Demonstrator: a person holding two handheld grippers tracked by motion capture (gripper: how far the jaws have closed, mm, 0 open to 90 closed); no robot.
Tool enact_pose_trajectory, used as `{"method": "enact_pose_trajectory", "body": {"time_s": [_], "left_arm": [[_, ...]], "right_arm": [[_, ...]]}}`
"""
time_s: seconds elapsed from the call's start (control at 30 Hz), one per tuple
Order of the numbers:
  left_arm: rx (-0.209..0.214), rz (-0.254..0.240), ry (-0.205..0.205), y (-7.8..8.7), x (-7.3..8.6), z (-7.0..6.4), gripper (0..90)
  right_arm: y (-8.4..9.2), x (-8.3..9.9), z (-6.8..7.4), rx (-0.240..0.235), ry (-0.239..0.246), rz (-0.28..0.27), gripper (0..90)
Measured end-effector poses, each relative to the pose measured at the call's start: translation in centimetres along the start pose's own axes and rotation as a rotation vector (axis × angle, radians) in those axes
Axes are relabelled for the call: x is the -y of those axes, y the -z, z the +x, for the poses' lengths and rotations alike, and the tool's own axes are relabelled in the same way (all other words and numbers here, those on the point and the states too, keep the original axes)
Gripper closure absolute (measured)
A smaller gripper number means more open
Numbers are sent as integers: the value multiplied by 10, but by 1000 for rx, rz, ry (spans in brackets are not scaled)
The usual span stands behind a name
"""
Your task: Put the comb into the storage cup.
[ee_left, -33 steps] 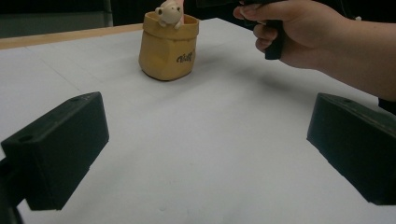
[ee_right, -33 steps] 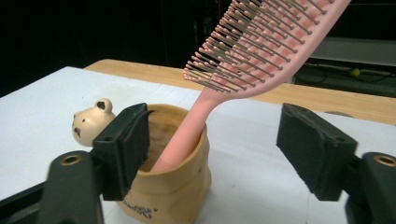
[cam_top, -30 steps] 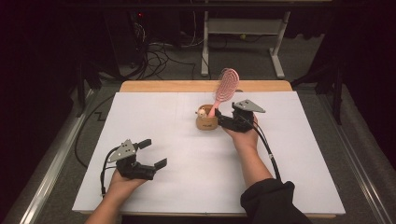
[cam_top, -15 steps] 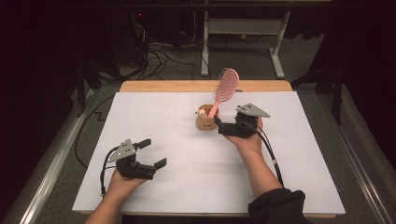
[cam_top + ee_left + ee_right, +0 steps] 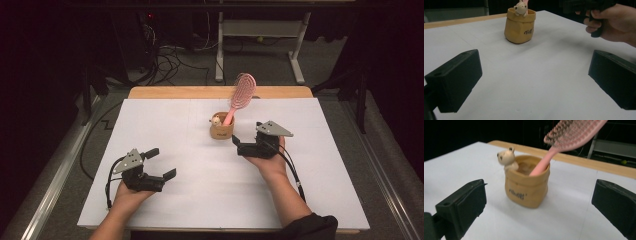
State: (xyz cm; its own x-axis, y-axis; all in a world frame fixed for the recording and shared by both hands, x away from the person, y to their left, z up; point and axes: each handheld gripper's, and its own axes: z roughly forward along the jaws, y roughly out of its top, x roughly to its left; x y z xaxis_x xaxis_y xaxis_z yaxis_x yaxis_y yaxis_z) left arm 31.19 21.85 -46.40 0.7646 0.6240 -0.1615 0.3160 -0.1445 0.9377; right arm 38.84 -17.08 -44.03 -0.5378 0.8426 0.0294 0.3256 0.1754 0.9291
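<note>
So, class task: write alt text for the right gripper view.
A pink hairbrush stands handle-down in a small tan pot with a bear figure on its rim, on a white table. The right gripper has its black jaws open, framing the pot.

The hairbrush (image 5: 574,132) was pink, its head ribbed with rows of darker bristles. It stood in a tan, sack-shaped pot (image 5: 527,186) that bore small dark lettering on its front and a cream-coloured bear figure (image 5: 507,158) at its rim. The desk (image 5: 200,165) was covered in plain white, with a light wooden strip showing along its far edge. Both grippers, the left gripper (image 5: 156,163) and the right gripper (image 5: 244,136), had black jaws and grey top plates.
</note>
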Motion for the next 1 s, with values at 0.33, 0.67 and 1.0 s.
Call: {"method": "enact_pose_trajectory", "body": {"time_s": [0.33,0.67,1.0], "left_arm": [[-23,8,1,2,1,1,0],[-51,18,-41,5,0,0,0],[-44,16,-41,6,1,-1,0]], "right_arm": [[32,34,-1,-6,32,30,3],[92,59,-19,27,11,-8,3],[158,81,-41,85,-27,-95,3]]}}
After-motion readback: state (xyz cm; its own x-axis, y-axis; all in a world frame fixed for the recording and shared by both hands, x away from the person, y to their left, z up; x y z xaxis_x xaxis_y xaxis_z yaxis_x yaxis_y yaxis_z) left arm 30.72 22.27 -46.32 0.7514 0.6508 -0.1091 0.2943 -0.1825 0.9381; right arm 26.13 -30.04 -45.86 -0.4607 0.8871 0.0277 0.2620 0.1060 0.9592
